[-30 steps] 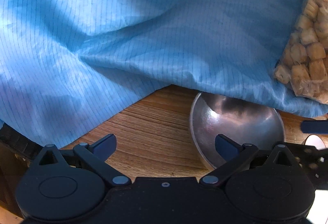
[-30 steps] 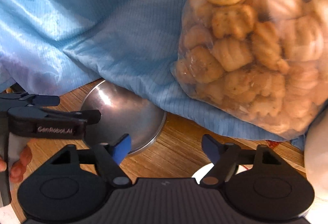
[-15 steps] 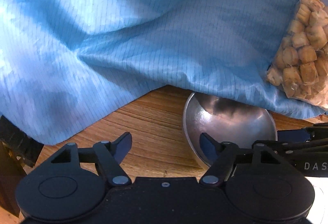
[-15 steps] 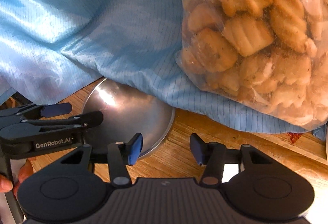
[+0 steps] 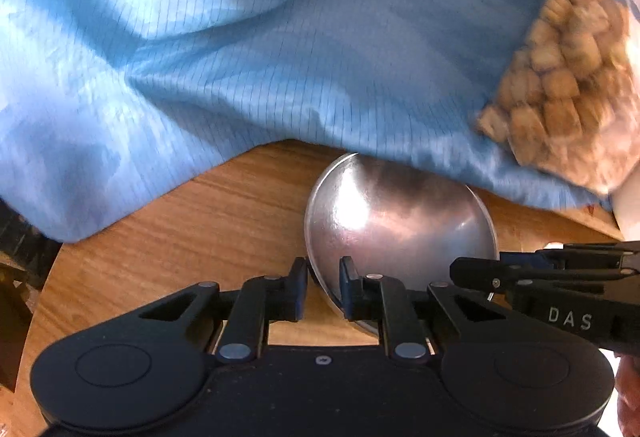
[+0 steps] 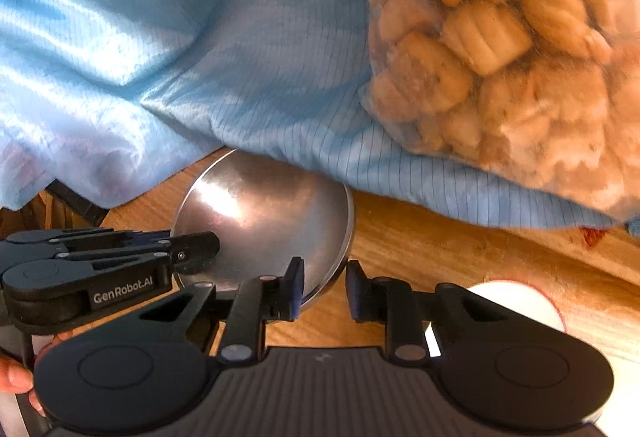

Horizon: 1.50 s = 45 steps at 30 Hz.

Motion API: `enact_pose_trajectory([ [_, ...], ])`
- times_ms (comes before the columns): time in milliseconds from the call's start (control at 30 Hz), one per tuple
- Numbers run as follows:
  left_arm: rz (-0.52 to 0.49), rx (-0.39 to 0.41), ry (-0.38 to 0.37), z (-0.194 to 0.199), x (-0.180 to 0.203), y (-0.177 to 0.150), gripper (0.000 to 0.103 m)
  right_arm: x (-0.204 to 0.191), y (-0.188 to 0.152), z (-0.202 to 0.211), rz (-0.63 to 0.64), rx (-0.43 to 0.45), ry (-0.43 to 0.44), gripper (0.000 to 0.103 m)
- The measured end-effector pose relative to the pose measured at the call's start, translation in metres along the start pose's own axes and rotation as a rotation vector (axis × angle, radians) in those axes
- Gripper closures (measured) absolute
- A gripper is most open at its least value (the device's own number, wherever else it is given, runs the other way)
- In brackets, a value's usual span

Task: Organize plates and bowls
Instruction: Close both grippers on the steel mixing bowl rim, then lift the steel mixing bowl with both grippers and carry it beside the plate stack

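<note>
A steel bowl (image 5: 400, 229) (image 6: 264, 221) sits on the round wooden table (image 5: 200, 229), its far edge tucked under a blue cloth (image 5: 240, 57). My left gripper (image 5: 324, 285) straddles the bowl's left rim, one finger outside and one inside. Its jaws are closing and look pinched on the rim. On the opposite side, my right gripper (image 6: 324, 289) has the right rim between its jaws. They are still closing, and a strip of wood shows between the rim and the outer finger (image 6: 356, 289). Each gripper appears side-on in the other's view.
A clear bag of golden pastry pieces (image 6: 500, 37) (image 5: 560, 85) lies on the blue cloth (image 6: 160, 37) behind the bowl. A white round dish with a reddish edge (image 6: 516, 301) sits near my right gripper. A hand (image 6: 16, 373) shows at the lower left.
Both grippers went from wide open to nearly closed around opposite rims of the bowl. The left view slid so the bowl now lies nearer its centre.
</note>
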<state>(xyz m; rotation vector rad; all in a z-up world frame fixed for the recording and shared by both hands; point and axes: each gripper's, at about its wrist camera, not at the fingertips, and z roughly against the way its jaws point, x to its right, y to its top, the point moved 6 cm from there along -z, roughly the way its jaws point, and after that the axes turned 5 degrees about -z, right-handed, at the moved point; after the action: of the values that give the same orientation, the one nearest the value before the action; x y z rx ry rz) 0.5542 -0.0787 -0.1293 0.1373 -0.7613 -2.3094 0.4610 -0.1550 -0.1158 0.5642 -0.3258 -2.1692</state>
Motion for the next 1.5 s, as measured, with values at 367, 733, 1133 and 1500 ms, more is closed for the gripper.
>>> enact_pose_trajectory([
  [367,-0.01,0.039,0.008,0.053,0.013,-0.028,0.086,-0.01,-0.03,0.05,0.027,0.051,0.036,0.08],
  [733,-0.062,0.045,-0.056,0.093,0.064,-0.059,0.085,0.016,-0.073,0.124,0.02,0.09,0.035,0.08],
  [1133,-0.232,-0.001,-0.198,0.12,0.146,-0.098,0.084,0.066,-0.134,0.196,-0.036,0.101,-0.003,0.08],
  [1500,-0.31,-0.099,-0.244,0.123,0.191,-0.148,0.082,0.095,-0.178,0.221,-0.042,0.01,0.007,0.08],
])
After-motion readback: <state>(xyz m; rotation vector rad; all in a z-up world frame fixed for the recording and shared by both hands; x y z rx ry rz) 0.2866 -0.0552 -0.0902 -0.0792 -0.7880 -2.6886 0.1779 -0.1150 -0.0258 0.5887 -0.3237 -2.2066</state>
